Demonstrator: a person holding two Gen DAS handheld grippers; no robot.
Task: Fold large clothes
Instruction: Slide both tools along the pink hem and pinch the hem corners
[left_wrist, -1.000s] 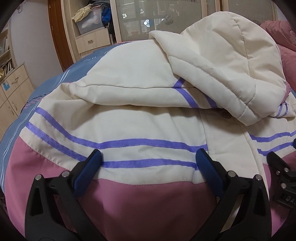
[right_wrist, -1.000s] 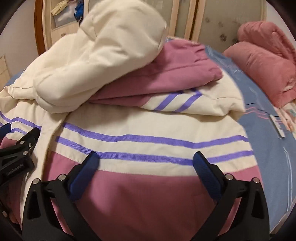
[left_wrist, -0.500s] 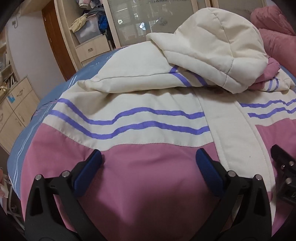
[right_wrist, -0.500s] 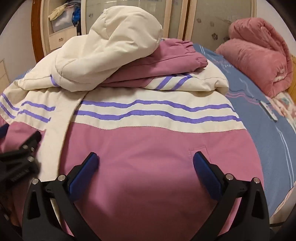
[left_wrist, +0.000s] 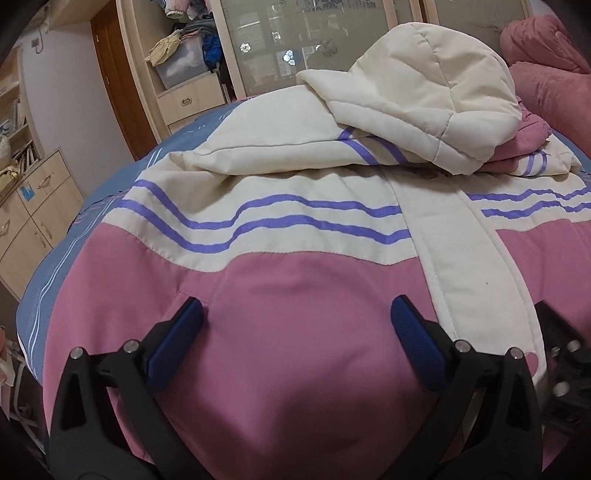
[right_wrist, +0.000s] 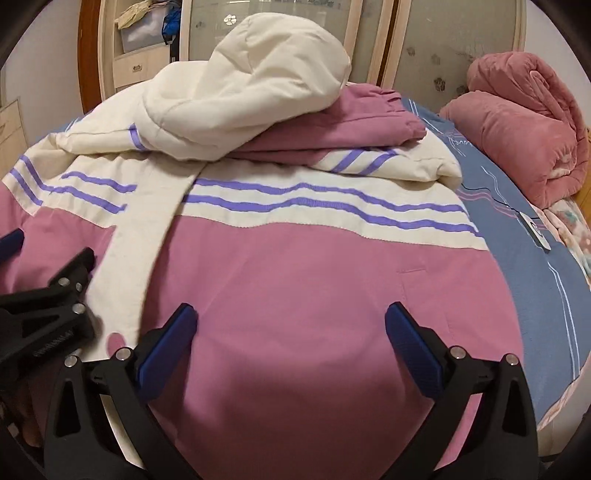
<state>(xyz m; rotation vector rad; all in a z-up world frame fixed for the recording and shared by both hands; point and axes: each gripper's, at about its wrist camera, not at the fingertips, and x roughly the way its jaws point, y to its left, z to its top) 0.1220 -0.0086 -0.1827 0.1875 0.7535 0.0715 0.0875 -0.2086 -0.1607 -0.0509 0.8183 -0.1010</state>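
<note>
Left wrist view, left tool spread over pink jacket

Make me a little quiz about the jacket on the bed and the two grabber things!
1. True or false: the cream hood lies on top of the folded sleeves.
2. What colour are the stripes across the jacket? A green, B purple, C black.
3. Fill in: the left gripper and right gripper both hover over the ____ lower part of the jacket, jaws open.

Key: 1 true; 2 B; 3 pink.
</note>
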